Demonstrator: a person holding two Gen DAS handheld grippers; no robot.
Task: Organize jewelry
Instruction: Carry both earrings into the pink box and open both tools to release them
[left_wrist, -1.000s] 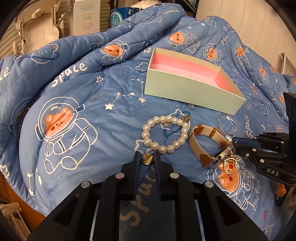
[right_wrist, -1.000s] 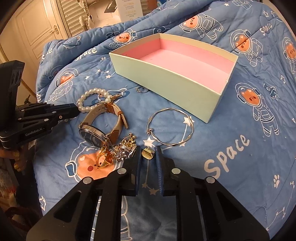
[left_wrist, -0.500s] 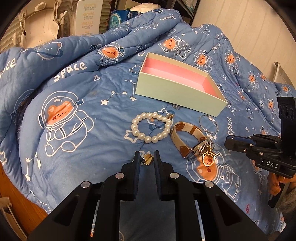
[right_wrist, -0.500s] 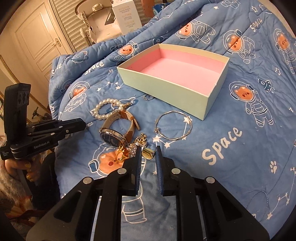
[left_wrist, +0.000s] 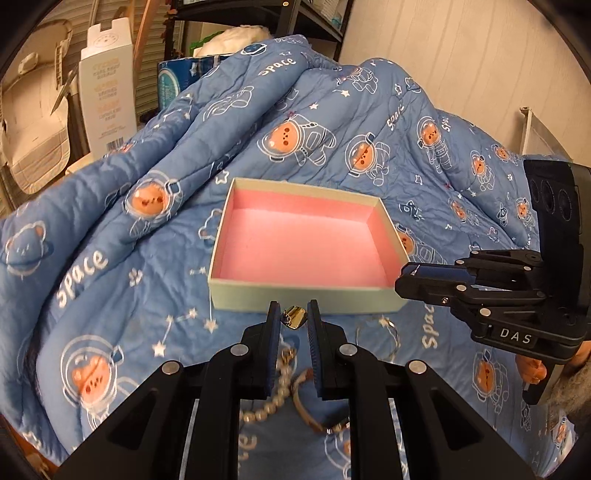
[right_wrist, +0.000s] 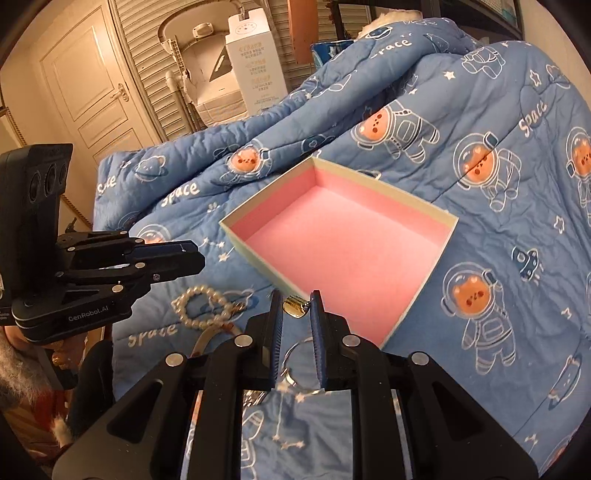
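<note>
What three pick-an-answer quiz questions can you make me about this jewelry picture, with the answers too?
1. Where is the pearl bracelet?
A. in the box
B. on the blanket
C. in the left tool

2. What colour is the box inside?
A. pink
B. green
C. black

3. What is the left tool doing?
A. hanging open and empty
B. pinching a small gold piece
C. gripping the box

Answers: B, the pearls lie on the blanket outside the box. A, the lining is pink. B, the gold piece sits between its fingers.
</note>
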